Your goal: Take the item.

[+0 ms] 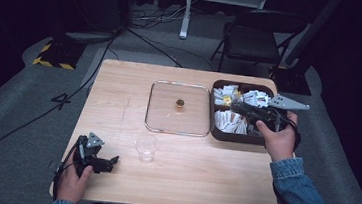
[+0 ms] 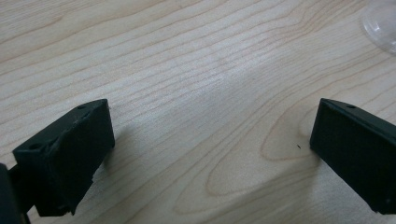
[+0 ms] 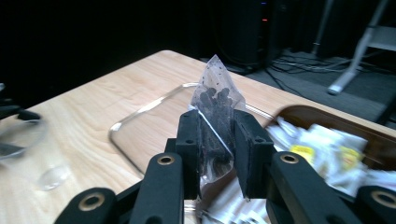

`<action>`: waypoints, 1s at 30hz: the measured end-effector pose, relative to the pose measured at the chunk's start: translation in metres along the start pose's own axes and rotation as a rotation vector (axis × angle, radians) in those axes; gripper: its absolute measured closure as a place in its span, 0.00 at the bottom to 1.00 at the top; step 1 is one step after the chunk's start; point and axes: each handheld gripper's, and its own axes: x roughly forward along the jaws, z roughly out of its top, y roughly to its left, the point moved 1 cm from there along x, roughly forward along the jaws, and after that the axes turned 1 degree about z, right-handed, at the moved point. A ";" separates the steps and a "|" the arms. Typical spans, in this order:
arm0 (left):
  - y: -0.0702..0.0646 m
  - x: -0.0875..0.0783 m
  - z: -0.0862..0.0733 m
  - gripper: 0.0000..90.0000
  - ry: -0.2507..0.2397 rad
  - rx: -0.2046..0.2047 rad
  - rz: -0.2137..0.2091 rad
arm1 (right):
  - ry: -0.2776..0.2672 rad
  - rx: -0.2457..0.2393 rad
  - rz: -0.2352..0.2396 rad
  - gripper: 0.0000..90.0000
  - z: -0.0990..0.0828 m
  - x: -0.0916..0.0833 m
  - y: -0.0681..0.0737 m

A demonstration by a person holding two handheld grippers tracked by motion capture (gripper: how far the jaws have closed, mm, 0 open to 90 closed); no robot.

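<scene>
My right gripper (image 1: 236,107) hovers over the brown box (image 1: 215,110) at the table's right side. In the right gripper view its jaws (image 3: 217,135) are shut on a small clear sachet (image 3: 215,102) with dark bits inside, which stands upright between the pads. White and yellow packets (image 3: 327,144) fill the box below. My left gripper (image 1: 112,163) rests low at the table's near left corner. Its jaws (image 2: 212,126) stand wide open over bare wood. A clear plastic cup (image 1: 146,149) stands just to its right, apart from it.
A square glass lid with a metal rim (image 1: 176,131) and a small gold knob (image 1: 180,103) lies flat mid-table, left of the box. Behind the table are a folding chair (image 1: 255,39), floor cables and a stand. The cup's edge (image 2: 380,23) is near the left gripper.
</scene>
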 end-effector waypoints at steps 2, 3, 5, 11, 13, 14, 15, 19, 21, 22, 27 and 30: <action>0.000 0.000 0.000 0.00 0.000 -0.004 -0.002 | 0.001 -0.014 0.026 0.82 0.004 0.005 0.007; 0.000 0.000 0.000 0.00 -0.002 -0.005 -0.002 | 0.003 -0.021 0.040 0.82 0.006 0.008 0.011; 0.000 0.000 0.000 0.00 -0.002 -0.005 -0.002 | 0.007 -0.032 0.064 0.82 0.009 0.013 0.019; 0.000 0.000 0.000 0.00 -0.002 -0.005 -0.003 | 0.013 -0.064 0.144 0.82 0.019 0.030 0.044; 0.000 0.000 0.000 0.00 -0.002 -0.003 -0.001 | 0.019 -0.070 0.164 0.82 0.021 0.036 0.052; 0.000 0.000 0.000 0.00 -0.001 -0.002 -0.001 | 0.021 -0.077 0.173 0.82 0.022 0.039 0.056; 0.000 0.000 0.000 0.00 -0.001 0.000 -0.002 | 0.024 -0.079 0.180 0.82 0.023 0.042 0.060; 0.000 0.000 0.001 0.00 0.001 0.003 -0.003 | 0.029 -0.090 0.210 0.82 0.026 0.052 0.074; 0.001 0.000 0.001 0.00 0.002 0.008 -0.002 | 0.035 -0.092 0.217 0.82 0.026 0.057 0.080; 0.001 0.000 0.001 0.00 0.002 0.009 -0.003 | 0.039 -0.091 0.217 0.82 0.025 0.059 0.083; 0.001 0.001 0.001 0.00 0.003 0.007 -0.004 | 0.052 -0.070 0.218 0.82 0.023 0.071 0.095; 0.001 0.001 0.001 0.00 0.001 0.007 -0.002 | 0.058 -0.064 0.217 0.82 0.023 0.078 0.103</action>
